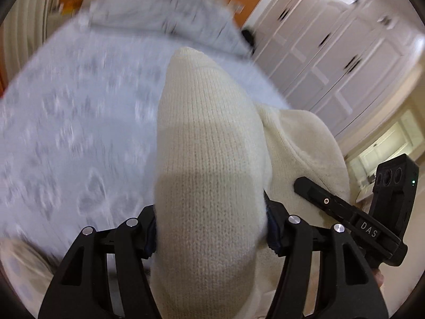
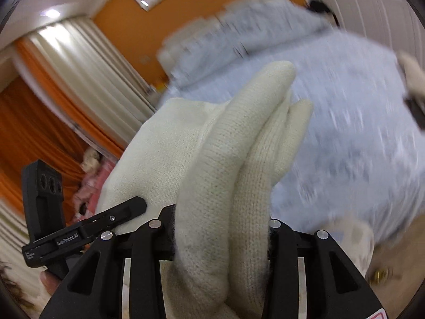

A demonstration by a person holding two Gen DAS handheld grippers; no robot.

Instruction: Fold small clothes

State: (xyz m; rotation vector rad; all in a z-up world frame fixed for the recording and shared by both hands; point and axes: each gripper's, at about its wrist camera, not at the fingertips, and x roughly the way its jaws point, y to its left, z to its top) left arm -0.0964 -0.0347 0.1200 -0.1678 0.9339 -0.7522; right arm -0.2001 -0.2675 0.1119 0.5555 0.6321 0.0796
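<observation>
The left claw (image 1: 209,228) is clenched on a cream knit garment (image 1: 207,143): in the left wrist view a thick fold of the knit fills the gap between the two black fingers and rises straight ahead of them as a tall rounded ridge. To the left of and beyond that ridge lies the bed (image 1: 79,122), covered in a pale blue-grey patterned spread that is motion-blurred, with a pillow (image 1: 164,18) of the same fabric at the far end against an orange wall. To the right of the ridge the garment spreads down in a broad flap, and just over that flap, at the right edge of this view, sits the right claw's black body (image 1: 353,212), seen from the side. Beyond it stand white panelled wardrobe doors (image 1: 337,53). In the right wrist view the right claw (image 2: 221,228) is likewise gripping the same garment (image 2: 212,143), with two rolled folds of knit squeezed between its fingers and standing up ahead of it. The left claw's body (image 2: 87,228) shows at the lower left, lying against the cloth. Cream curtains (image 2: 87,74) hang far to the left, and the blurred bed (image 2: 358,133) stretches ahead and to the right.
</observation>
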